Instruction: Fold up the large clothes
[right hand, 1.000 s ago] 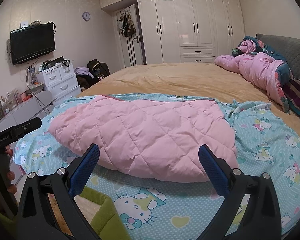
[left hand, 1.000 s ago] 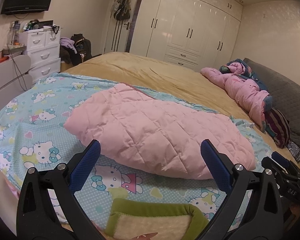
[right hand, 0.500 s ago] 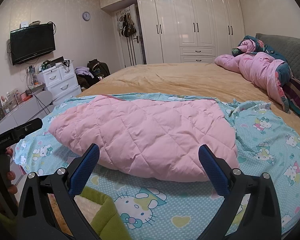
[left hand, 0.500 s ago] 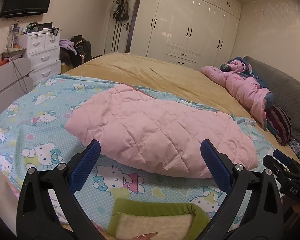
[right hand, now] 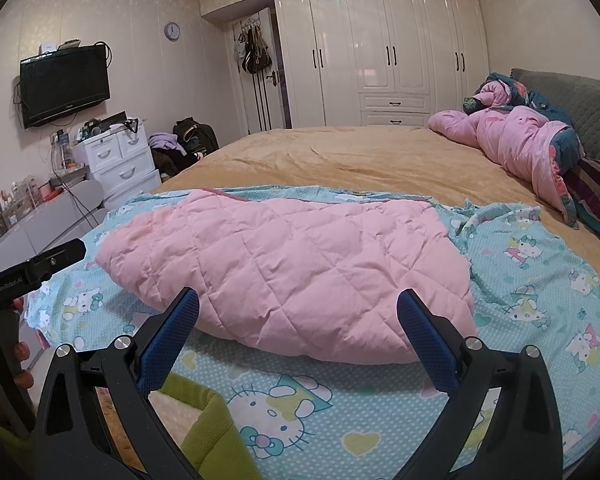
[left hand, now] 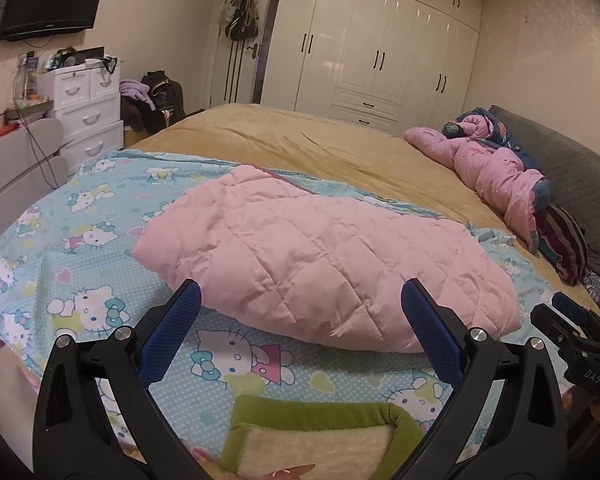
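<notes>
**A:** Bedroom, evening light: what lies on the bed?

**B:** A pink quilted jacket [left hand: 324, 264], folded into a puffy bundle, rests on a blue cartoon-cat sheet [left hand: 80, 240] spread over the near part of a tan bedspread [left hand: 320, 148]; the bundle sits in the middle of the sheet, with printed fabric showing on every side.

**A:** And the two tools?

**B:** The left gripper [left hand: 300, 312] hovers just short of the jacket's near edge, its blue-padded fingers [left hand: 172, 336] spread wide and holding nothing; the right gripper [right hand: 298, 312] hangs in much the same pose, fingers [right hand: 428, 340] apart and empty, the jacket framed between them without touching either.

**A:** Anything nearer the cameras?

**B:** A green-edged cream mat [left hand: 320, 436] lies below the left gripper, overlapping the sheet's near edge; it shows again at the lower left of the right view.

**A:** The rest of the room?

**B:** A second pink coat [right hand: 512, 140] is heaped against the grey headboard [right hand: 572, 96]; white wardrobes [right hand: 384, 52] line the far wall; a television [right hand: 64, 84] hangs above white drawers [right hand: 120, 160].
</notes>
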The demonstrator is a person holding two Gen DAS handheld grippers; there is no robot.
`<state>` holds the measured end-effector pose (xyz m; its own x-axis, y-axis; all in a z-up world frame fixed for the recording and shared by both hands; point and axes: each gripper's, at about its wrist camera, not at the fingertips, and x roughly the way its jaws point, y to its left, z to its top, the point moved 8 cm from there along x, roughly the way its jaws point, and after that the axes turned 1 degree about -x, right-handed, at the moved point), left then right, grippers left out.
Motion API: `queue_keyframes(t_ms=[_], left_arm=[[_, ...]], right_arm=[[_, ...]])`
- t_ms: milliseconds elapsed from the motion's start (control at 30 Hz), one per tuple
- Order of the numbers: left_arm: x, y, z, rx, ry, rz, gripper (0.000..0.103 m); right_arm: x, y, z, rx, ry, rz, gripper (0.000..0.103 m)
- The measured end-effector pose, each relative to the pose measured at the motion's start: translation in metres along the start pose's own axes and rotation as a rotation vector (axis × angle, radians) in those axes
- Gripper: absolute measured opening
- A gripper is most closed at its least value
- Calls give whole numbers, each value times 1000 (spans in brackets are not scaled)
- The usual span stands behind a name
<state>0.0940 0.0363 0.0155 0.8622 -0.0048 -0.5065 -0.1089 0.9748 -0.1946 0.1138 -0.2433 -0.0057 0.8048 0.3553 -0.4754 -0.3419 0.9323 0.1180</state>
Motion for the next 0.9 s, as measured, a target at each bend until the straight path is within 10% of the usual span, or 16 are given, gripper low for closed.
queue_keyframes(t_ms=[567,900], left_arm=[[11,15,-4,-17,46,38,94],[30,72,-1,-63,110,135,94]], right_arm=[[6,-9,-5,10,15,-55,99],[7,-93,-25,189,47,-284,99]])
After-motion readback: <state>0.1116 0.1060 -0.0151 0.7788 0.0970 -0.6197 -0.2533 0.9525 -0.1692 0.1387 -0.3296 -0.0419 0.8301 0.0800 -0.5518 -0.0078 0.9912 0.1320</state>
